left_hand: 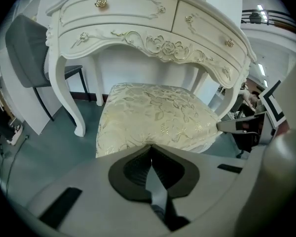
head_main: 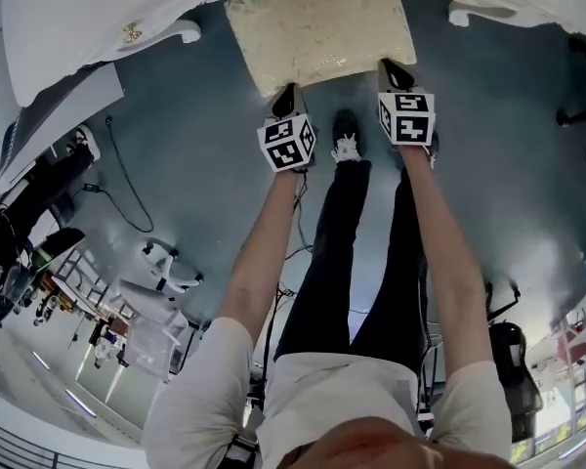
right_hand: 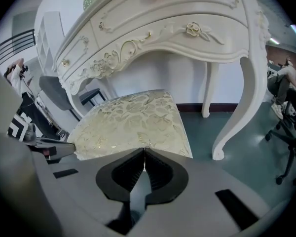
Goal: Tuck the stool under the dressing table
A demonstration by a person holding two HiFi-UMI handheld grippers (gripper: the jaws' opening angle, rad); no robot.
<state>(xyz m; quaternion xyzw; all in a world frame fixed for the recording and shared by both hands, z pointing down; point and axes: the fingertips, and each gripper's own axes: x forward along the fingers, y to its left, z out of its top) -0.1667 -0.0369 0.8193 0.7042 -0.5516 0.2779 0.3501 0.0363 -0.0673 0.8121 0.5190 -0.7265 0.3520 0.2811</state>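
Note:
The stool's cream brocade cushion (head_main: 317,29) stands partly beneath the white dressing table (head_main: 98,18), its near edge sticking out toward me. My left gripper (head_main: 289,92) is shut, tips touching the cushion's near left edge. My right gripper (head_main: 390,67) is shut too, tips against the near right edge. In the left gripper view the shut jaws (left_hand: 151,150) meet right at the cushion (left_hand: 153,115), under the carved table front (left_hand: 138,38). From the right gripper view the shut jaws (right_hand: 144,153) press the cushion (right_hand: 133,120) below the table drawers (right_hand: 177,28). The stool's legs are hidden.
Curved table legs (left_hand: 69,102) (right_hand: 237,117) flank the stool. A grey chair (left_hand: 24,43) stands left of the table; a black office chair (right_hand: 291,127) stands to the right. My feet (head_main: 347,137) are just behind the grippers. Cables (head_main: 127,189) lie on the teal floor.

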